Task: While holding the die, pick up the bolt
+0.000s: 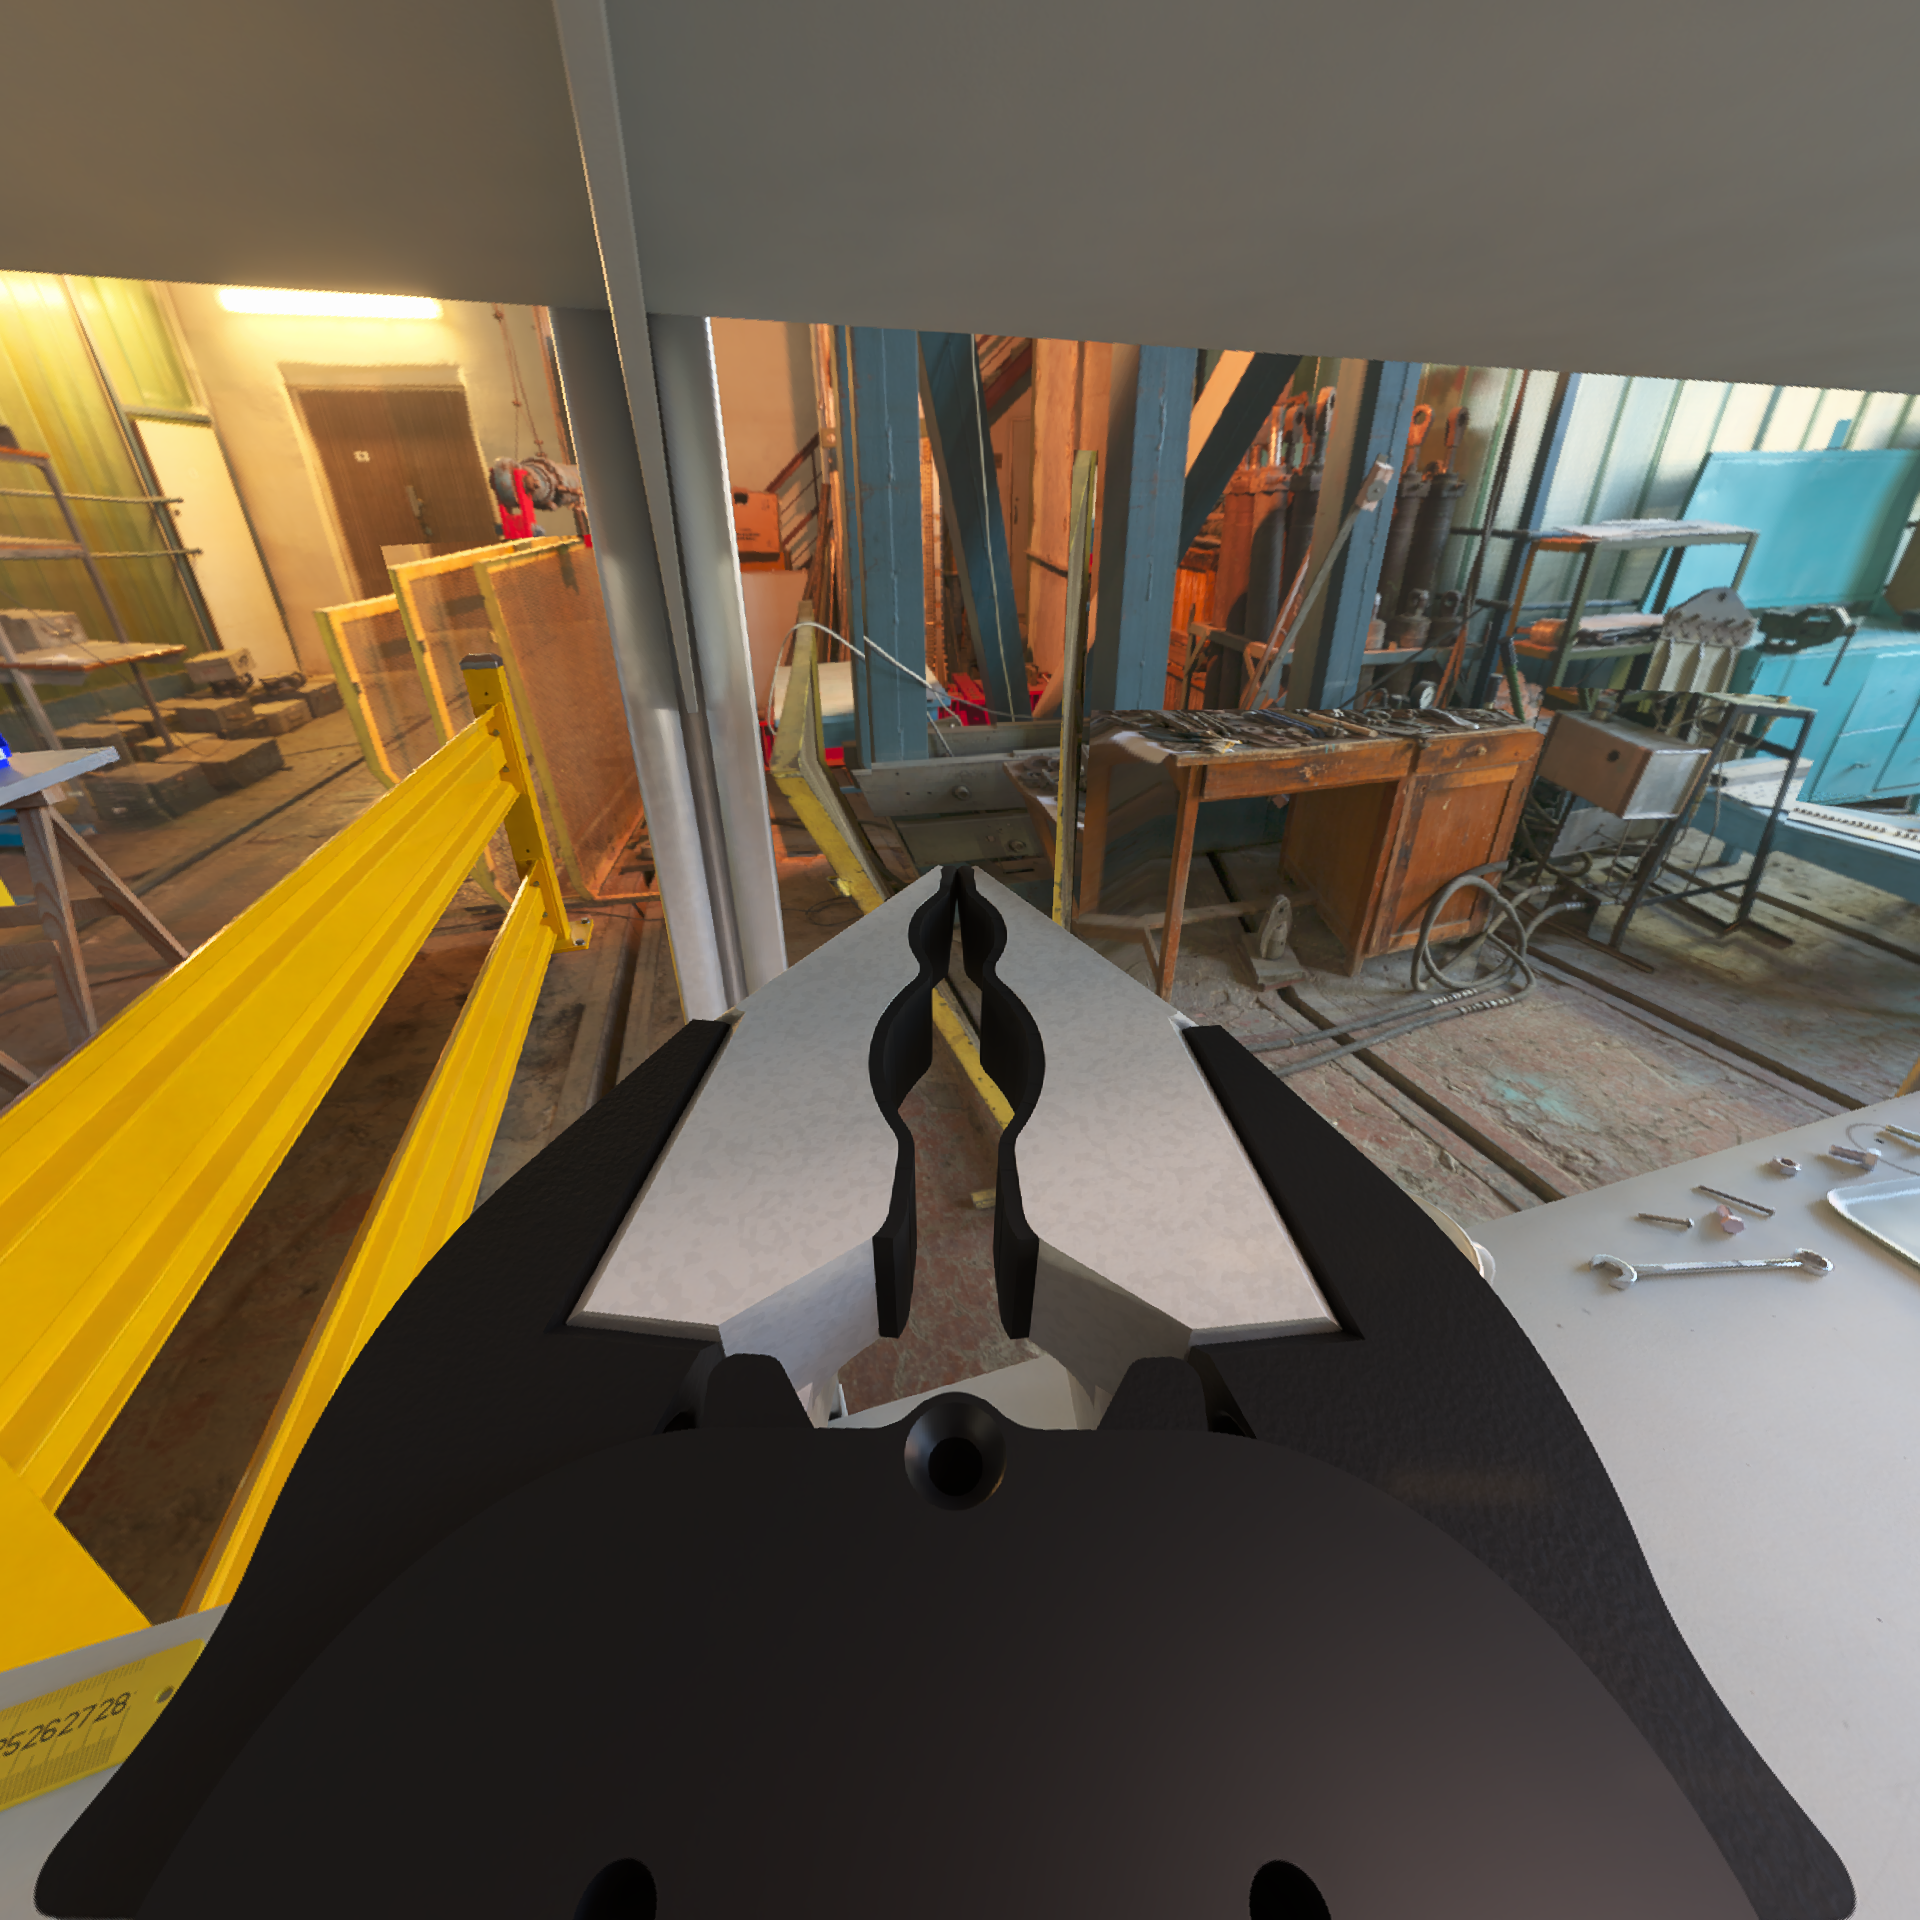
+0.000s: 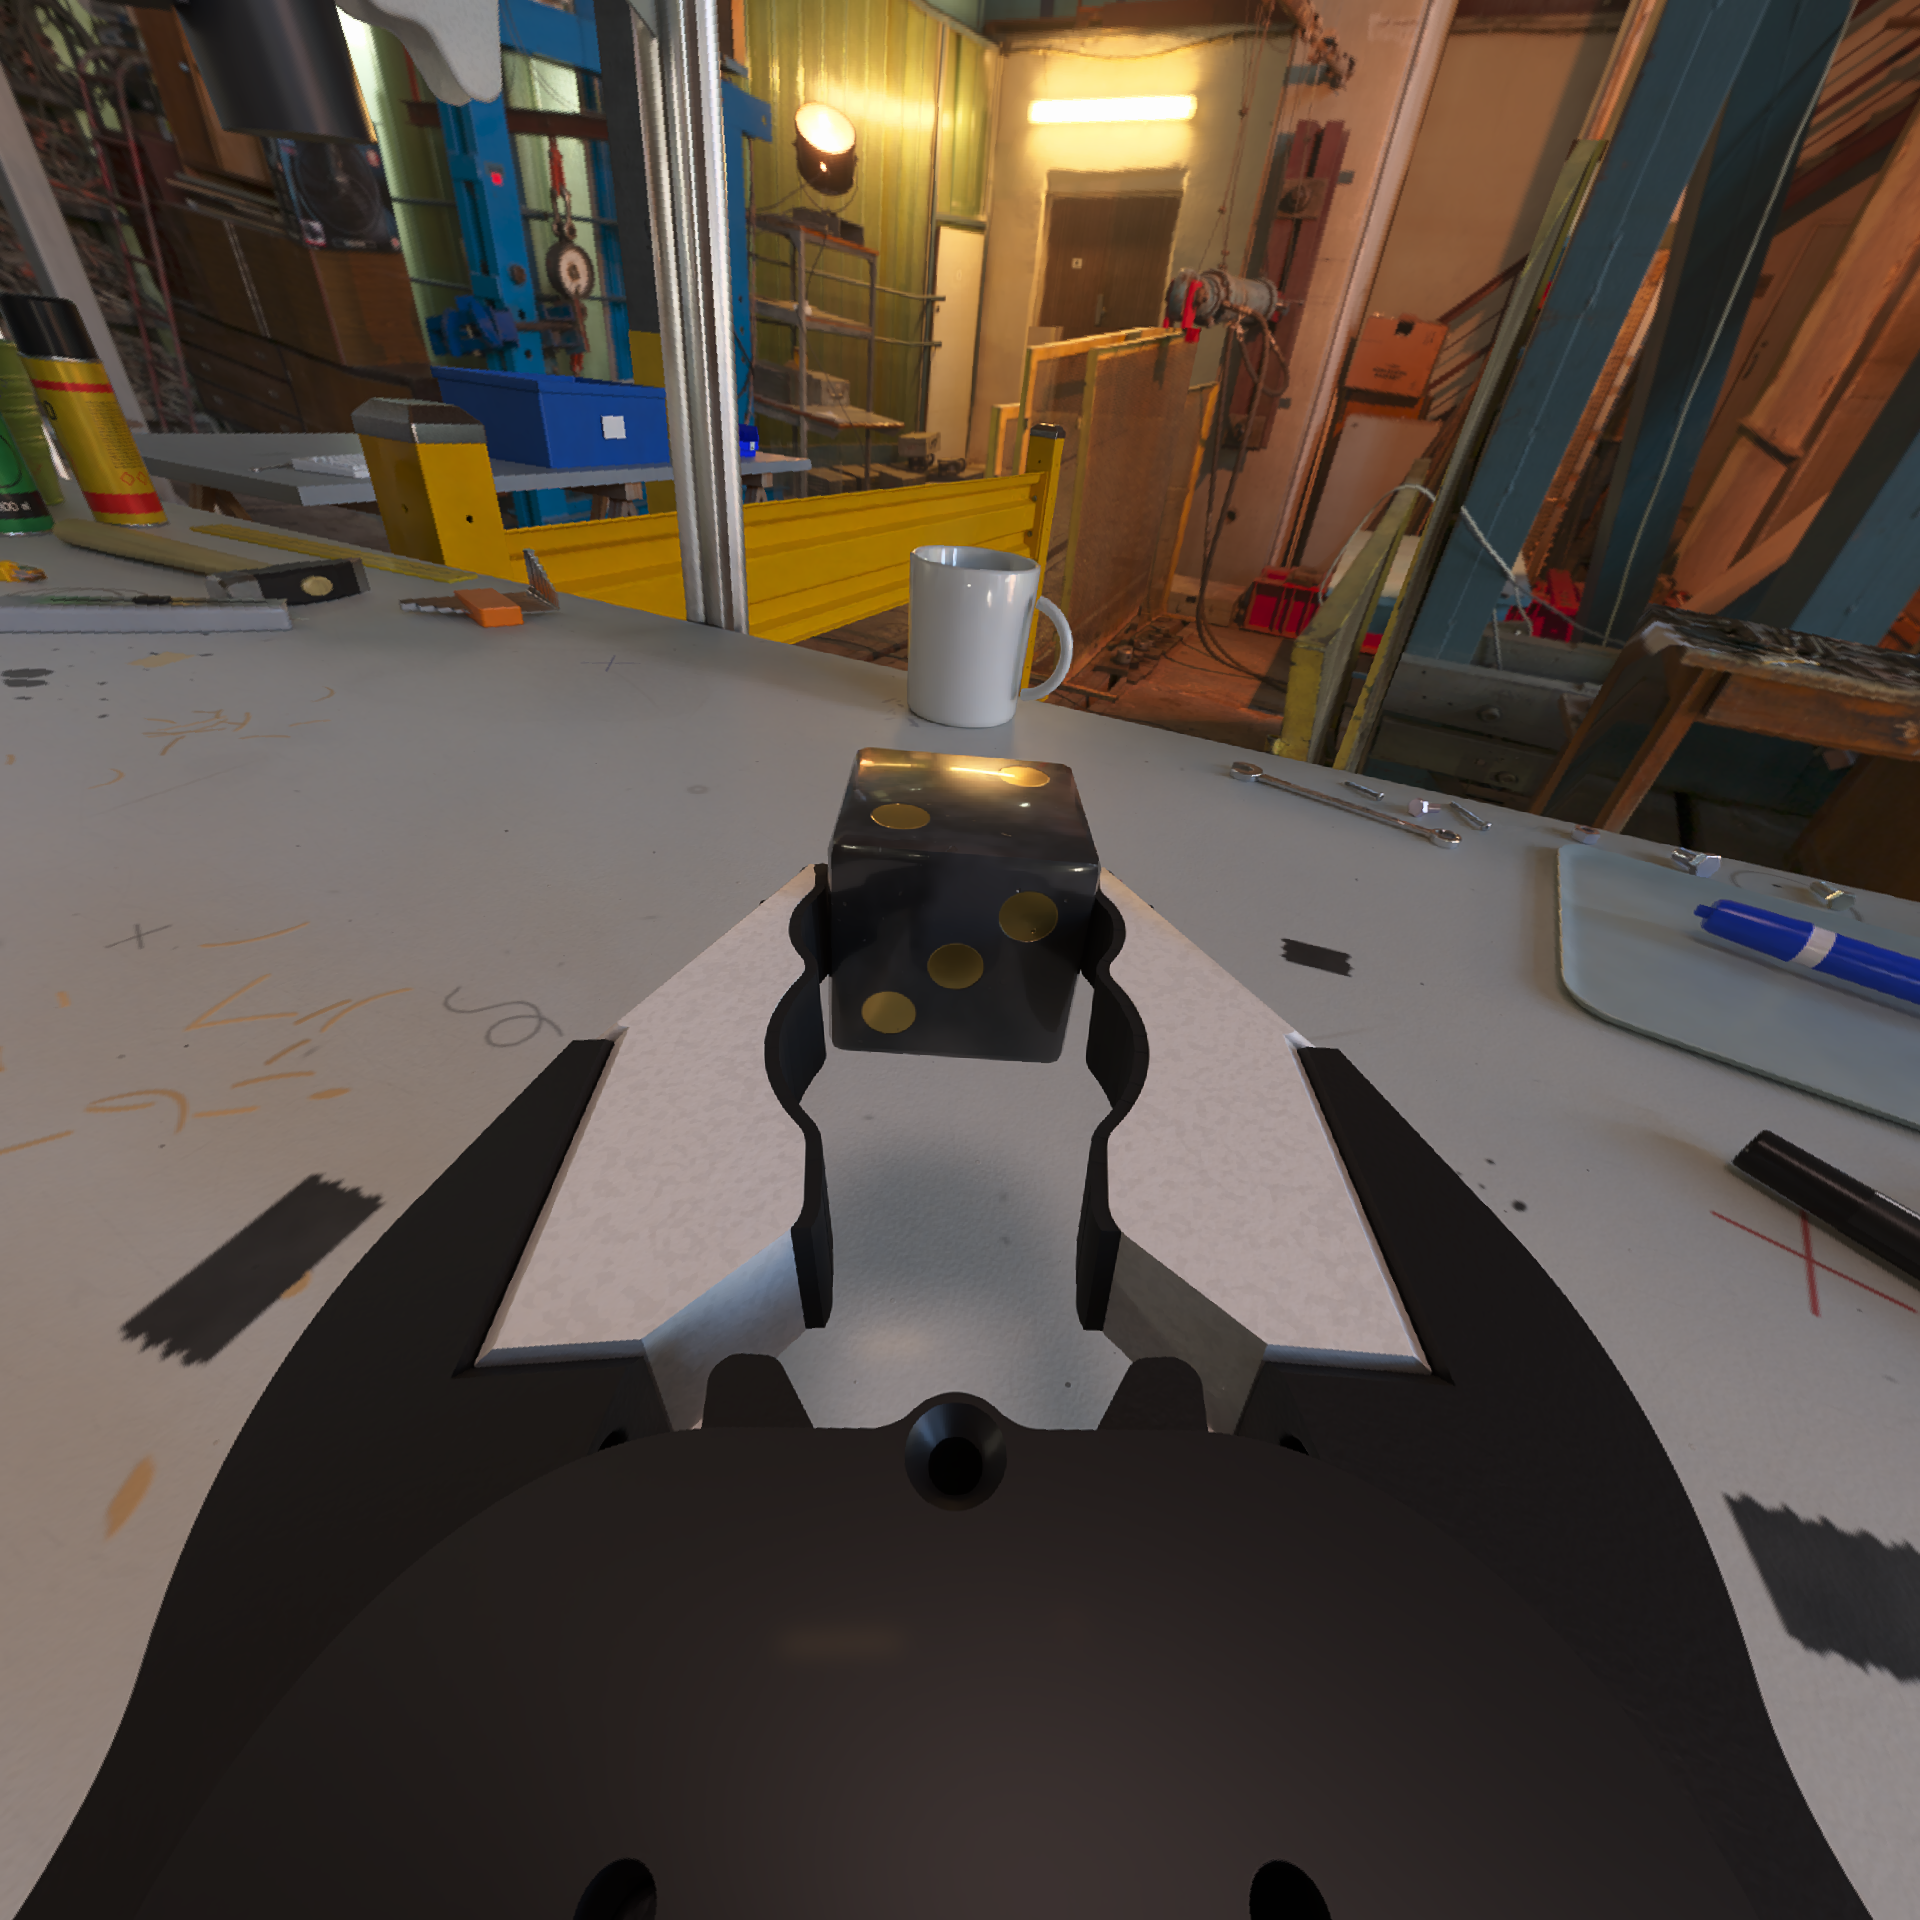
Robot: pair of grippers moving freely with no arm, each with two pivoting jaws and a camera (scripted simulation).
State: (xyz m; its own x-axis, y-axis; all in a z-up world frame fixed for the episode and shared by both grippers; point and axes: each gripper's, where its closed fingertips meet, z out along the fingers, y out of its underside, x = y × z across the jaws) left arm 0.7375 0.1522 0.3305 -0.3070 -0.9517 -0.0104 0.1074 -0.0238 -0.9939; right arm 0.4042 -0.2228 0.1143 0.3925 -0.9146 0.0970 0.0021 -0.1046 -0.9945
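My right gripper is shut on a black die with gold dots and holds it just above the grey table. Small silver bolts lie far ahead to the right: one by the tray's corner, others beside a wrench. My left gripper is shut and empty, pointing out past the table's edge. In the left wrist view a bolt, a nut and the wrench lie on the table to its right.
A white mug stands at the table's far edge, right behind the die. A grey tray with a blue pen lies to the right, with a black marker nearer. Spray cans and rulers are at far left. A yellow barrier runs beyond the table.
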